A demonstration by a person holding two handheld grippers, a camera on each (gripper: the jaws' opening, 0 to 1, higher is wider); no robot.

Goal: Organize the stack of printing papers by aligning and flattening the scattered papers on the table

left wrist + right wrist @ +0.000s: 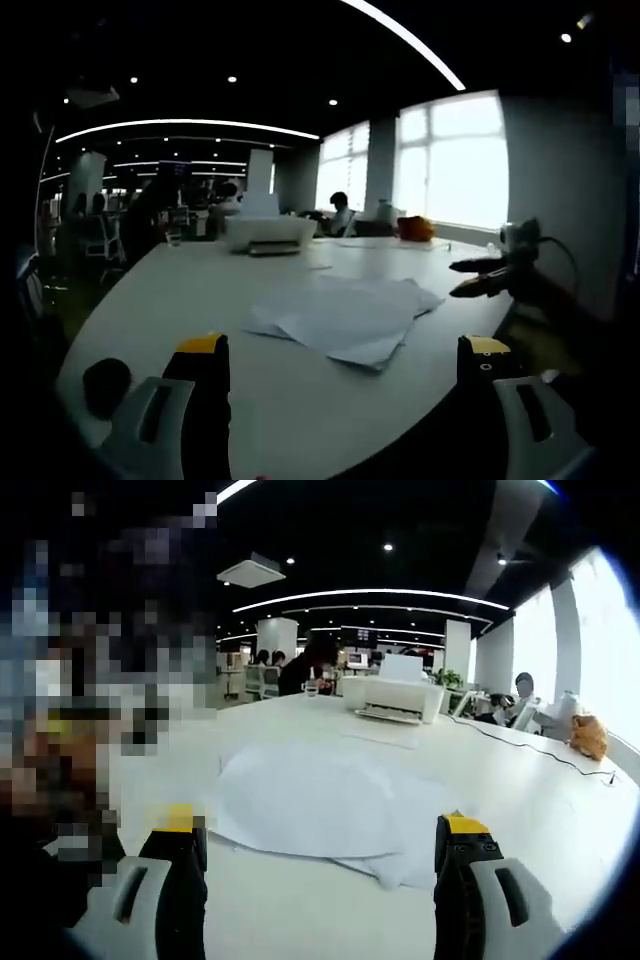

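Observation:
Several white sheets of paper (345,315) lie loosely overlapped and askew on the white table (180,290), with corners sticking out. My left gripper (343,347) hovers at the near table edge in front of them, its yellow-tipped jaws wide apart with nothing between. The right gripper (478,277) comes into the left gripper view from the right, just beyond the table's edge. In the right gripper view the same paper pile (320,800) spreads ahead of my right gripper (320,825), which is open, empty and short of the sheets.
A white printer (395,698) stands at the far side of the table (520,790), with a thin cable (530,748) running past it. An orange object (415,228) sits by the windows. A dark round item (105,385) lies near the table's left edge. People sit at desks behind.

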